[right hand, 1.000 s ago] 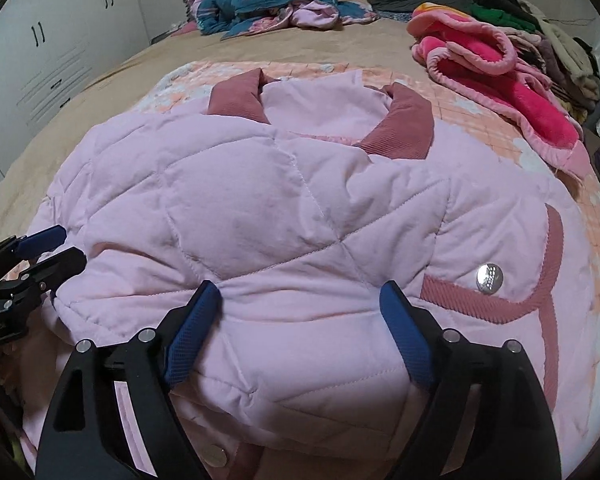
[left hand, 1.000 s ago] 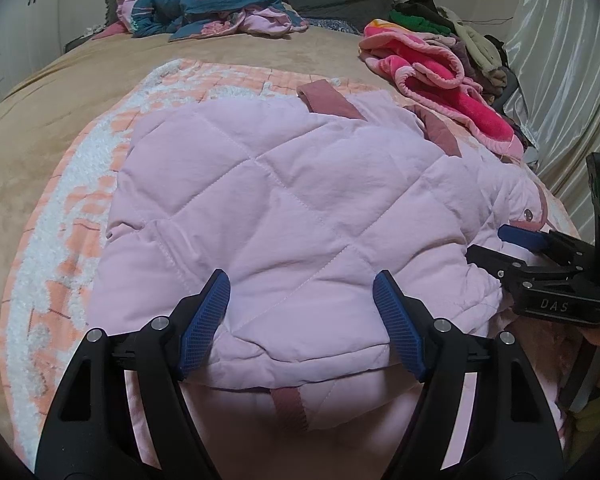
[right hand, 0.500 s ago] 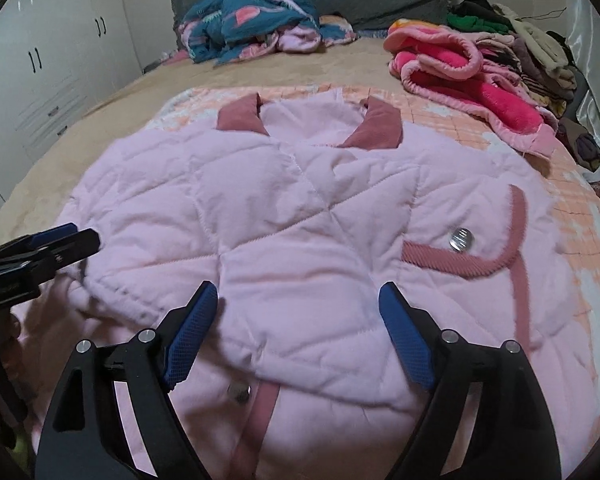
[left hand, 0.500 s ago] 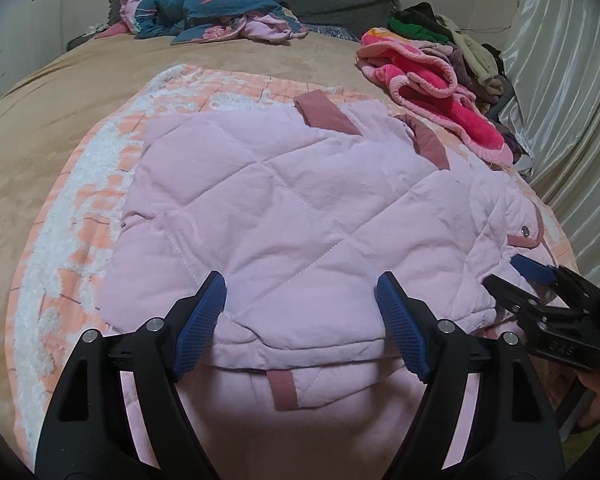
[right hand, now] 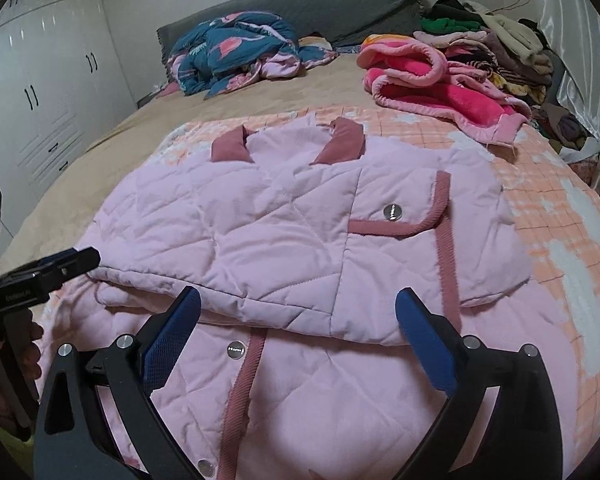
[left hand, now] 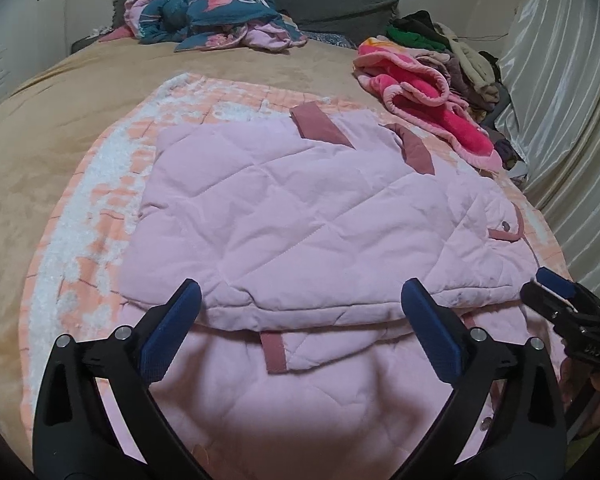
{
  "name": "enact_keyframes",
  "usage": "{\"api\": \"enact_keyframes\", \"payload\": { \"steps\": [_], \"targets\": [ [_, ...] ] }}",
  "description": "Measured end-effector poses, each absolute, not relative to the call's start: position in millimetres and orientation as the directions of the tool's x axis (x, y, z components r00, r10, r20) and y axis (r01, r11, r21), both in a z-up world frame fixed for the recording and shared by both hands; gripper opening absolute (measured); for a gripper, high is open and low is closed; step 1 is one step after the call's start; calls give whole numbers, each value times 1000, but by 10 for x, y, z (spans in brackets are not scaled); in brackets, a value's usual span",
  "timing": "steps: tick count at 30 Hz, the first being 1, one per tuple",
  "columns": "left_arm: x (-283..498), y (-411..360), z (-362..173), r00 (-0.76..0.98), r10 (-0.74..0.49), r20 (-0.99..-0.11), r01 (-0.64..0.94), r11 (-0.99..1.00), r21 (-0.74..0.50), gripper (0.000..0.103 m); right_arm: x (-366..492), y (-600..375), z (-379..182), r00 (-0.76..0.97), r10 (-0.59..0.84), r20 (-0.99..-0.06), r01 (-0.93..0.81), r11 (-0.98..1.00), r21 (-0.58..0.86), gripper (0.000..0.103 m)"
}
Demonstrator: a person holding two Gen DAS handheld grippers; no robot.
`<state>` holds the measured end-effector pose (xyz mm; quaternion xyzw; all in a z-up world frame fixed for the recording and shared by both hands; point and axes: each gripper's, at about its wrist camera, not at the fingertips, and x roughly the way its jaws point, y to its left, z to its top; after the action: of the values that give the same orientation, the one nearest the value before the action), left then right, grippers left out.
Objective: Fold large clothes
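— So, where's the pink quilted jacket [right hand: 284, 240]?
— Flat on the peach blanket [right hand: 560, 216] on the bed, its sides folded inward. Left gripper [left hand: 300, 332] and right gripper [right hand: 298, 330] have just been opening their jaws; nothing between them.
— Risk?
— Puffy padding may spring that fold open.

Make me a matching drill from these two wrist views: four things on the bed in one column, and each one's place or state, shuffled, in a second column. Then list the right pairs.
Things
1. pink quilted jacket
2. teal patterned bedding
3. hot-pink fleece
4. left gripper

Places or states
A. bunched against the grey headboard cushion
B. jaws open, nothing between them, over the jacket's near edge
C. spread on the peach blanket, sides folded over the front
D. crumpled at the far right, beside the stack of clothes

Pairs: 1-C, 2-A, 3-D, 4-B
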<state>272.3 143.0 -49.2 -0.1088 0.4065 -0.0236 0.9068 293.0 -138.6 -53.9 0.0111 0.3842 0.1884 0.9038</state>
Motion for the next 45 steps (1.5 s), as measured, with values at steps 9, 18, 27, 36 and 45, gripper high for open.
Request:
{"api": "enact_keyframes", "payload": {
  "steps": [9,18,27,36,45],
  "targets": [
    [2520,1348,-266,699,-123,-704,-48,975,-218,94,2798,-1507,-298,653,360,-667,-327,928,180,98],
    [2268,1211,53,736,-135,-663,-17,976,-217,94,2614,-1759,-18,693,364,-622,-310,930,198,99],
    [2041,1147,378,771,-123,-625,-11,979,-205,94,2443,-1817,112,704,383,-598,-317,923,218,99],
    [1809,1069,614,791,-116,-600,-6,980,-198,94,2228,-1929,338,726,404,-556,-335,914,228,99],
    [1588,979,836,810,-100,-577,-8,983,-182,94,1996,-2082,547,753,407,-516,-339,913,225,99]
  ]
}}
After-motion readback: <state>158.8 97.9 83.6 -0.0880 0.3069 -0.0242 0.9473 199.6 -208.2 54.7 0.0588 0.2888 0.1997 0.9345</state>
